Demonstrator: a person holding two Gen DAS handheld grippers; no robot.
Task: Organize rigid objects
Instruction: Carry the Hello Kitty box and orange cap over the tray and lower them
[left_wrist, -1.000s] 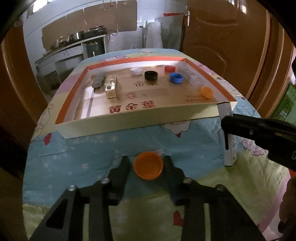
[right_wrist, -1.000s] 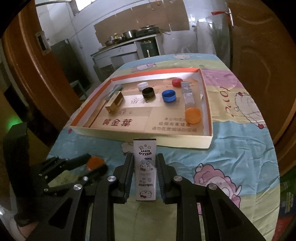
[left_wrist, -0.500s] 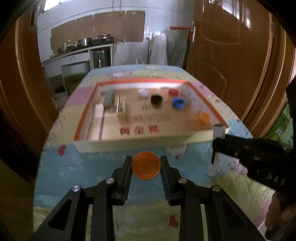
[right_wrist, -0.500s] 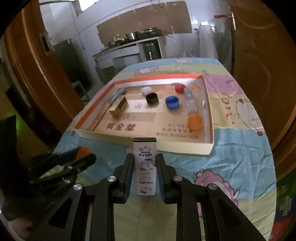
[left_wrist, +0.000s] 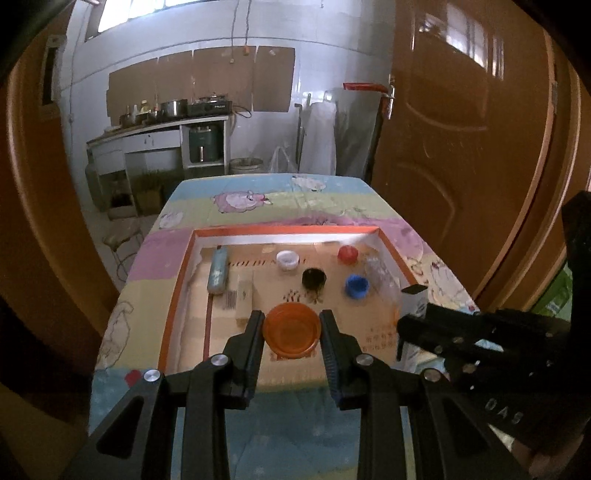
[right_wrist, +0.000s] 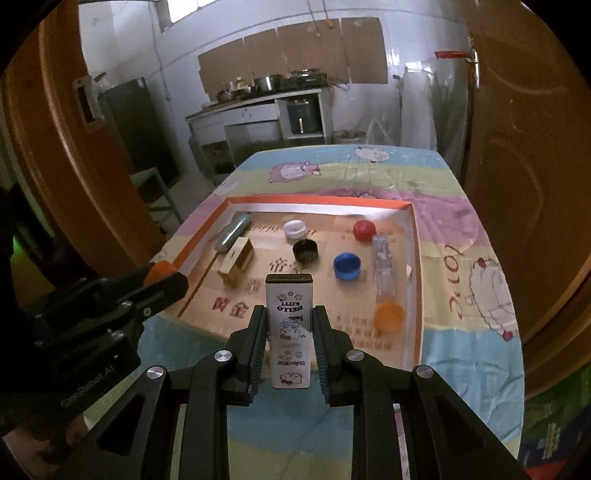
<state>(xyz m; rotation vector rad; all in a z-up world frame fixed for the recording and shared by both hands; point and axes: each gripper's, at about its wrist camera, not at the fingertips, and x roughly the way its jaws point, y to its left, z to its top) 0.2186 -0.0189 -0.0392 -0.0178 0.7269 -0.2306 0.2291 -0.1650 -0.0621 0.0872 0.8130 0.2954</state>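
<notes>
A: Left claw (left_wrist: 291, 334) clamped on an orange cap (left_wrist: 291, 334), right claw (right_wrist: 289, 341) clamped on a tall white printed box (right_wrist: 289, 332), both above the near edge of the cardboard tray (right_wrist: 413, 236).

B: Risk: the upright box toppling onto the blue cap (right_wrist: 347, 266) ahead, or the claws colliding.

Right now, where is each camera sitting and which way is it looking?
Left wrist view: rides the left gripper, looks down along its fingers at the orange cap they hold, over the shallow box; the right gripper shows at right.
Right wrist view: rides the right gripper, which holds the Hello Kitty box; the left gripper shows at left.
Both share the box, blue cap and black cap.
</notes>
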